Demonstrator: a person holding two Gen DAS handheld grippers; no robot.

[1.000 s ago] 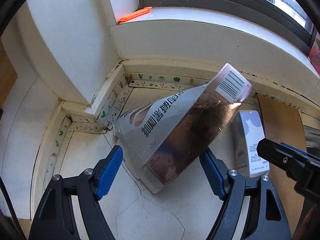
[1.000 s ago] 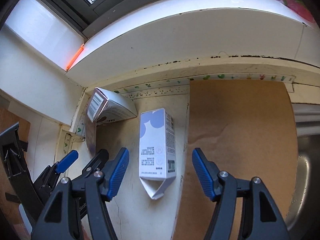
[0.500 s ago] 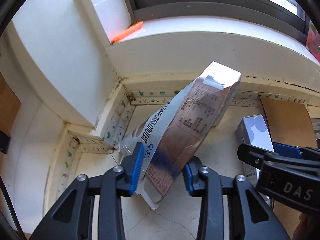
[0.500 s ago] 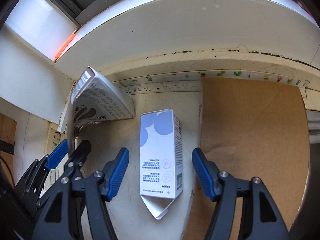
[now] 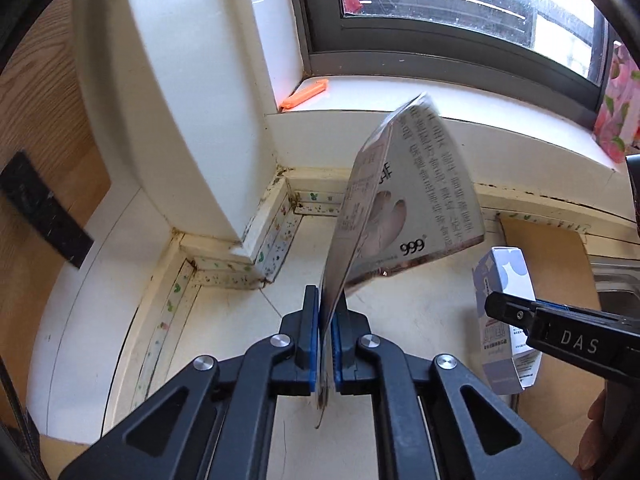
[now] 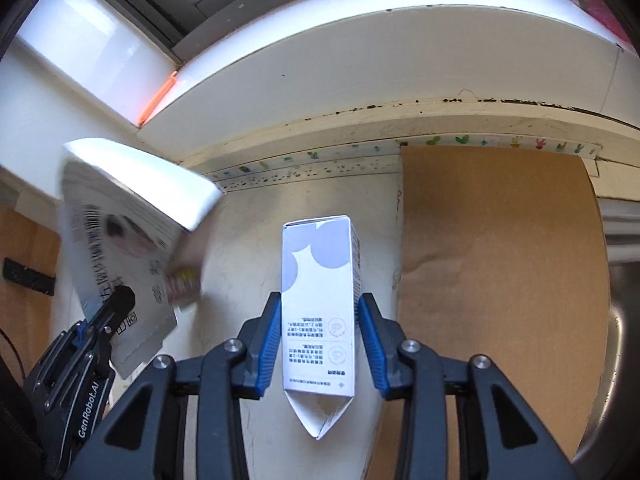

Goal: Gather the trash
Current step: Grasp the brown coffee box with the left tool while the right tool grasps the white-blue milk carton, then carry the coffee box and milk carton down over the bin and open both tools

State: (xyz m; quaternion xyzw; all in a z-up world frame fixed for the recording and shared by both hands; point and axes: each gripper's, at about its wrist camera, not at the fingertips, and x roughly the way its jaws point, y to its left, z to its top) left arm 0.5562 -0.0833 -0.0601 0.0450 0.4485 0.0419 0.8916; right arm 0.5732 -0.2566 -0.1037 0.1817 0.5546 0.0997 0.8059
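Note:
My left gripper [image 5: 325,340] is shut on the flattened edge of a silver-grey "999" carton [image 5: 404,200] and holds it up off the counter, tilted. The carton also shows blurred at the left of the right wrist view [image 6: 120,240]. A white-and-lilac small box [image 6: 318,304] lies on the counter between the blue pads [image 6: 269,344] of my right gripper [image 6: 320,340]. The jaws stand close on both its sides; the left pad seems to touch and a thin gap shows at the right. The box also shows in the left wrist view [image 5: 506,312].
A brown cardboard sheet [image 6: 500,280] lies on the counter at the right, beside a steel sink rim [image 6: 624,320]. A white window sill [image 5: 440,96] with an orange clip [image 5: 304,94] runs behind. A wooden cabinet [image 5: 36,160] stands at the left.
My left gripper closed on the silver carton and lifted it upright off the counter. My right gripper moved forward over the white box and narrowed its jaws around it.

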